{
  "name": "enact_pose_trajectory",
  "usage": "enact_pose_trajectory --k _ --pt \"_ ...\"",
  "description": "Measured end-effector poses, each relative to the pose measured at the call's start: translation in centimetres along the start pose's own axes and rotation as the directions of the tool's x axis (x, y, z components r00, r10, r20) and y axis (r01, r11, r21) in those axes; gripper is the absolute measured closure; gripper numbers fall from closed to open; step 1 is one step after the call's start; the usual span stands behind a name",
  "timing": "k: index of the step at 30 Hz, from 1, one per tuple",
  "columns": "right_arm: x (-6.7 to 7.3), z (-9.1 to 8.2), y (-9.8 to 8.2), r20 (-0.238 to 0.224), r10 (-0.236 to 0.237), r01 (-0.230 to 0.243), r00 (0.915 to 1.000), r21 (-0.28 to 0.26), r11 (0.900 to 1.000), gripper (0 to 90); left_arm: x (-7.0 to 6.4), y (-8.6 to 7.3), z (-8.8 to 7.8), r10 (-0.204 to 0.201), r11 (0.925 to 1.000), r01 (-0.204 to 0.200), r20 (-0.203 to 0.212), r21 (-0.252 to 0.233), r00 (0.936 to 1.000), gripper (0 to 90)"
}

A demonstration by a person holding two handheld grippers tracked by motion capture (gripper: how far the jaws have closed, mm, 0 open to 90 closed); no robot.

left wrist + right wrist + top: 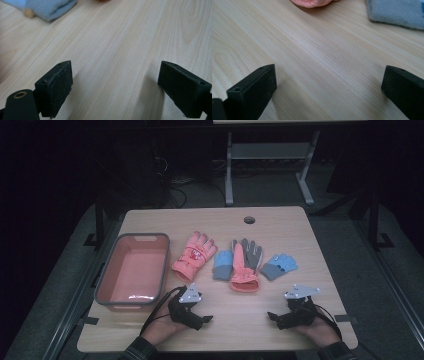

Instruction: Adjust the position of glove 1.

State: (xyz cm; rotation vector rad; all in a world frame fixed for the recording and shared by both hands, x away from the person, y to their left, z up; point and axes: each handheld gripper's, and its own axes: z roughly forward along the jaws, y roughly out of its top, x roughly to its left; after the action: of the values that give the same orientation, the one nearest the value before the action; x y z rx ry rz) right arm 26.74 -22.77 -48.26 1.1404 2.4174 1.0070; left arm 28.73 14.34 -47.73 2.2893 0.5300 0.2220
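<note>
Pale wooden counter [280, 225] | four gloves in a row right of grey-rimmed pink plastic tub [132, 270]: pink [194, 255], blue-grey [222, 265], pink-grey [245, 265], blue-grey [279, 266] | left tongs [206, 320] apart, empty | right tongs [272, 318] apart, empty

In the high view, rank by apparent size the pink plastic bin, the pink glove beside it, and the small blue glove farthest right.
1. Pink plastic bin with grey rim, clearly largest.
2. Pink glove with printed back.
3. Small blue glove with grey cuff, smallest.
All lie at similar depth on the wooden table, so the ranking looks reliable.
</note>
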Motion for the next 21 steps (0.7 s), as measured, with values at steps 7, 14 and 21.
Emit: enact_pose_trajectory --k 7,14,21 --pt "-0.01 0.0 0.0 -0.002 -0.001 0.001 1.0 -0.001 1.0 0.0 -0.05 -0.25 -0.19 0.002 1.0 -0.002 0.011 -0.007 0.9999 11.9" --pt "-0.09 -0.29 0.13 -0.006 -0.012 0.012 0.9999 0.038 0.999 0.0 0.08 -0.34 -0.27 -0.003 0.9999 0.003 0.008 -0.01 1.0 11.5" --pt "-0.42 -0.65 0.42 -0.006 0.017 -0.017 0.9998 0.053 0.998 5.8 0.26 -0.34 -0.32 0.001 1.0 -0.001 0.008 -0.007 1.0 11.5"
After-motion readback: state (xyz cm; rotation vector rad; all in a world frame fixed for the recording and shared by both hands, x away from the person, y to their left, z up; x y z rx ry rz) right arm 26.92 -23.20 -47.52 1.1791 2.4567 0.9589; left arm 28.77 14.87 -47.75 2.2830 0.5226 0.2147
